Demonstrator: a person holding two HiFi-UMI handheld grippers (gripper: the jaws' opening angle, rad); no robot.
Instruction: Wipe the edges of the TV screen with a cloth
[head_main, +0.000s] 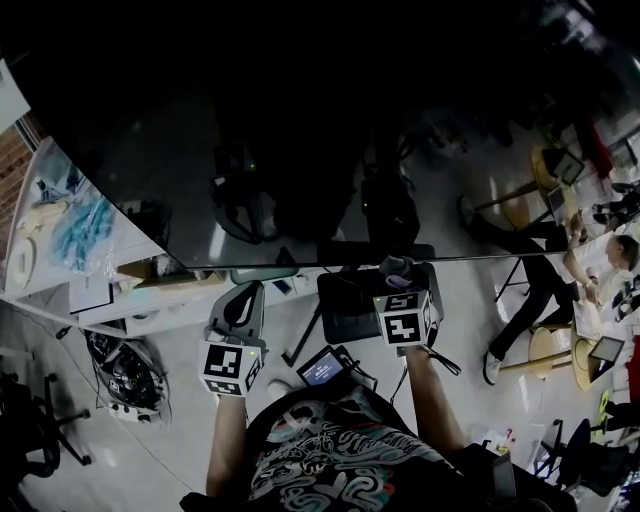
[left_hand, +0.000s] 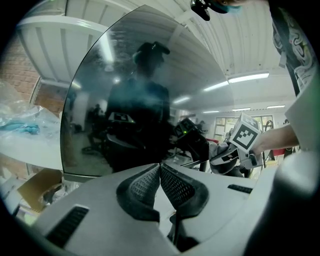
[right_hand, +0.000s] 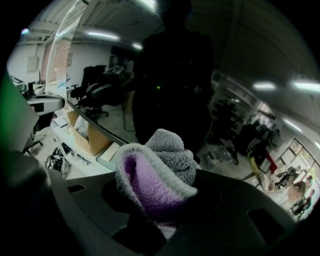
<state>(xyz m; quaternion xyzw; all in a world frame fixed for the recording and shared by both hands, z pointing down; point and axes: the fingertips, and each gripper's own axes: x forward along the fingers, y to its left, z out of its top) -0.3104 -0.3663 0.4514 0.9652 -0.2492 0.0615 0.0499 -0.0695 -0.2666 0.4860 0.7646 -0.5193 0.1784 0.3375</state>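
TV screen (right_hand: 235, 70) behind cloth (right_hand: 159, 167) in right tool (right_hand: 157, 200)

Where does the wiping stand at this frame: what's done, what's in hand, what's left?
Done: the right tool is shut on the grey-and-purple cloth.
In hand: the head view shows the cloth at the bottom edge of the TV screen. The left tool is shut and empty below that edge.
Left: nothing shows which edges are already wiped, so probably all remain.
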